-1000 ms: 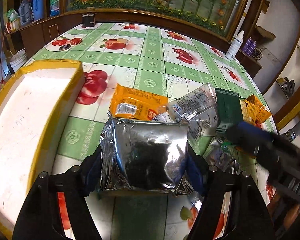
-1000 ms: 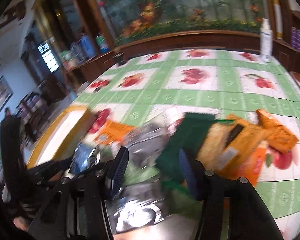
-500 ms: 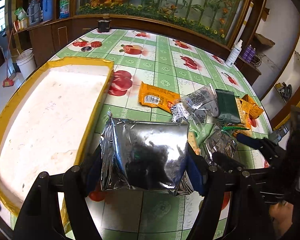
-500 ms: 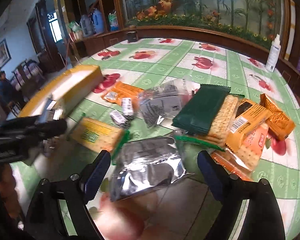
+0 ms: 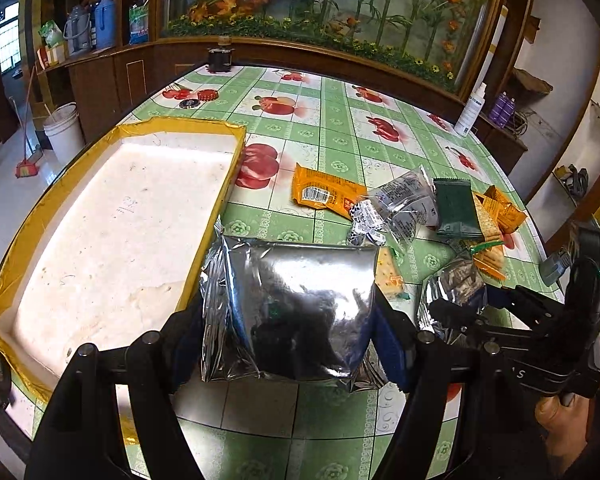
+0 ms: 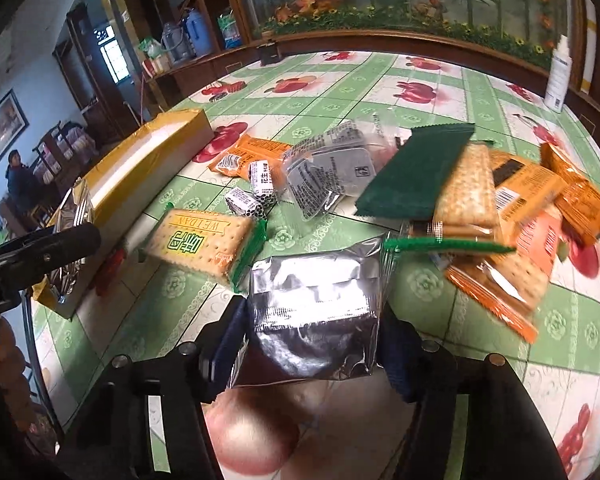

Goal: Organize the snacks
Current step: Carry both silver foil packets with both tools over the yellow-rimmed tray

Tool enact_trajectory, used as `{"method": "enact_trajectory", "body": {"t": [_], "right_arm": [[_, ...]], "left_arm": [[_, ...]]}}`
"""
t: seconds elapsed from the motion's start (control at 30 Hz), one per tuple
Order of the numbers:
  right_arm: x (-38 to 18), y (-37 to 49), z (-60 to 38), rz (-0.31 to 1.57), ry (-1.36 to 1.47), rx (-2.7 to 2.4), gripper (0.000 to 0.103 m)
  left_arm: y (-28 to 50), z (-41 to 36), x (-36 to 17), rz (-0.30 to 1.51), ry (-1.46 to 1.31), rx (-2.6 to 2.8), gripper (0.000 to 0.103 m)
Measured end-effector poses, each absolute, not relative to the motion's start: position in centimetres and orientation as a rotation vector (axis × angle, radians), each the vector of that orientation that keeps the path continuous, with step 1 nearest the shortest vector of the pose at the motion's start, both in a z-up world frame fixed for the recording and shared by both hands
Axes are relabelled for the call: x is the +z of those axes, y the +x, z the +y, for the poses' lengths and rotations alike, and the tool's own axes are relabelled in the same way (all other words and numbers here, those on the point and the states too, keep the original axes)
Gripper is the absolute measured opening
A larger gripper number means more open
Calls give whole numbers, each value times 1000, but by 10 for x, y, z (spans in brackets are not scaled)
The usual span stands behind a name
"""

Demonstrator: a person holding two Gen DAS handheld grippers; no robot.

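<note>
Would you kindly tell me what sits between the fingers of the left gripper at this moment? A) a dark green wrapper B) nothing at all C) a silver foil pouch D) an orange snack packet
C: in the left wrist view the silver foil pouch is clamped between the fingers of the left gripper, above the table beside the yellow-rimmed tray.

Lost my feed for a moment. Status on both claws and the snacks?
Left claw shut on large foil pack, beside the yellow-edged tray. Right claw, just closing, around small foil pack. Snack pile behind; nothing blocking.
</note>
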State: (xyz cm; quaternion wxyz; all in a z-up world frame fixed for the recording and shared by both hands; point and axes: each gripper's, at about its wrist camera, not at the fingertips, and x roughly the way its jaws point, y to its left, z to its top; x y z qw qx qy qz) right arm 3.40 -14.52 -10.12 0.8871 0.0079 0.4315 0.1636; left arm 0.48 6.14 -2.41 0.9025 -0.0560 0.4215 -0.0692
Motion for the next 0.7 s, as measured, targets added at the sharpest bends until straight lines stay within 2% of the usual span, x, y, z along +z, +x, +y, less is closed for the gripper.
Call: {"method": "enact_trajectory", "body": {"t": [0.7], "right_arm": [[-36,-16,-124,726,122,446,63]], "left_arm": [[-32,79,7,735,-17,2,74]]}}
